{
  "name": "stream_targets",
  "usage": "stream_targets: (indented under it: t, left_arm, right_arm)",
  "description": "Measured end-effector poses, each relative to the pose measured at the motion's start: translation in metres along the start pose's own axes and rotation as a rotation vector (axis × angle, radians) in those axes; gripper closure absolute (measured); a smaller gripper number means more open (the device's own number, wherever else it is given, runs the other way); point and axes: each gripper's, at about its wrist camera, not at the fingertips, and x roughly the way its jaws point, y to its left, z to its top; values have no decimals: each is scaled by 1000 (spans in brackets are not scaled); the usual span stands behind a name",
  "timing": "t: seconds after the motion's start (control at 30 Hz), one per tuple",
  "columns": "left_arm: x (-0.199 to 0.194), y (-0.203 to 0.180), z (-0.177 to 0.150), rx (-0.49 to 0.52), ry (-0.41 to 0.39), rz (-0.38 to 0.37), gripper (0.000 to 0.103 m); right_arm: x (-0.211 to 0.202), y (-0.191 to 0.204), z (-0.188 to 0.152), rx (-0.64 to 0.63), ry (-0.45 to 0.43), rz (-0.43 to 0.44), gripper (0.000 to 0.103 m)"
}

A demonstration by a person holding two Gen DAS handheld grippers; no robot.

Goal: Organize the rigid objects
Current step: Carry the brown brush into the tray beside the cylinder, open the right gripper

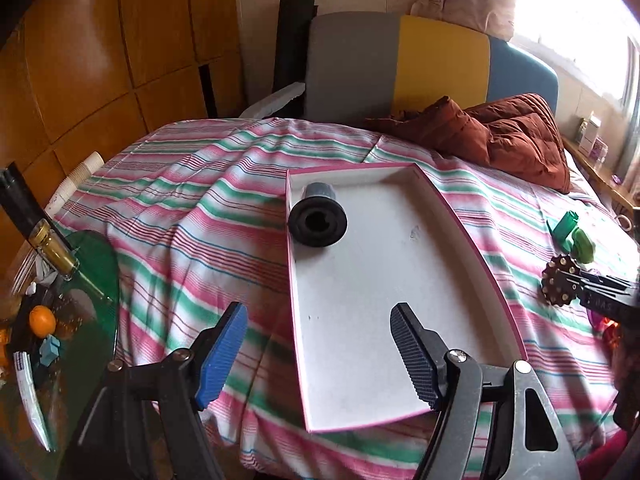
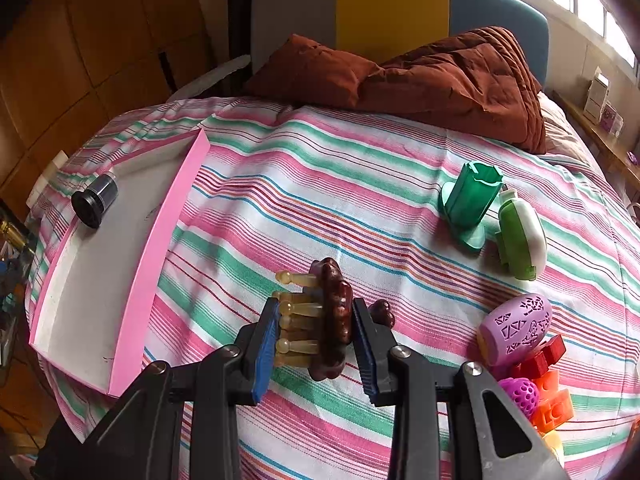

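Rigid objects lie scattered on the striped bedspread [image 2: 320, 184]; the one in hand is a brown massage brush [image 2: 334, 316] with amber ball-tipped prongs, just near of the middle of the bed. It looks light, stiff and glossy, probably a little slippery on its lumpy back, so a hold across the solid body seems safer than one on the prongs. The right gripper [image 2: 314, 330] is narrowed around it, one pad on the prong side and one on the back. The left gripper [image 1: 320, 354] hangs empty with jaws fairly wide over the near end of the pink-edged tray [image 1: 400, 280], where a black cylinder [image 1: 318, 216] already lies at the far left corner.
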Motion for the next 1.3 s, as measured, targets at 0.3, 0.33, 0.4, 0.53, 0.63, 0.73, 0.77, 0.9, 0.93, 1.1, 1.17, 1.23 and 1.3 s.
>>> stream_targets:
  t: [0.3, 0.33, 0.4, 0.53, 0.63, 0.73, 0.77, 0.9, 0.93, 1.1, 1.17, 1.23, 1.3]
  left_arm:
    - [-2, 8, -14, -15, 19, 6, 28]
    - [-3, 9, -15, -18, 19, 5, 28]
    - [-3, 11, -17, -20, 18, 5, 28]
    - [-3, 16, -18, -32, 14, -3, 28]
    - [-2, 21, -19, -45, 17, -10, 29]
    - [-2, 25, -20, -52, 13, -14, 29]
    - [-2, 26, -21, -55, 12, -15, 29]
    - [-2, 32, -22, -59, 6, -18, 29]
    - [-2, 34, -22, -61, 5, -17, 29]
    - [1, 44, -25, -82, 10, -21, 29]
    - [2, 48, -26, -92, 12, -21, 29]
    - [3, 52, -28, -103, 15, -25, 29]
    - [3, 56, -28, -113, 15, -25, 31]
  right_arm:
    - [-1, 5, -2, -21, -13, -23, 68]
    - [-1, 5, -3, -21, -15, -25, 69]
    - [-1, 6, -3, -20, -18, -30, 69]
    - [-1, 8, -4, -14, -18, -44, 69]
    - [-2, 12, -5, -11, -19, -63, 69]
    - [-2, 15, -5, -1, -16, -84, 69]
    - [-2, 16, -5, 3, -15, -90, 69]
    - [-6, 17, -3, 44, 2, -94, 69]
    - [-9, 18, -2, 66, 3, -75, 69]
    - [-32, 41, 8, 84, -46, 6, 69]
    - [-41, 59, 14, 56, -66, 43, 69]
    - [-46, 79, 18, 19, -73, 81, 69]
    - [-48, 100, 22, -17, -74, 121, 69]
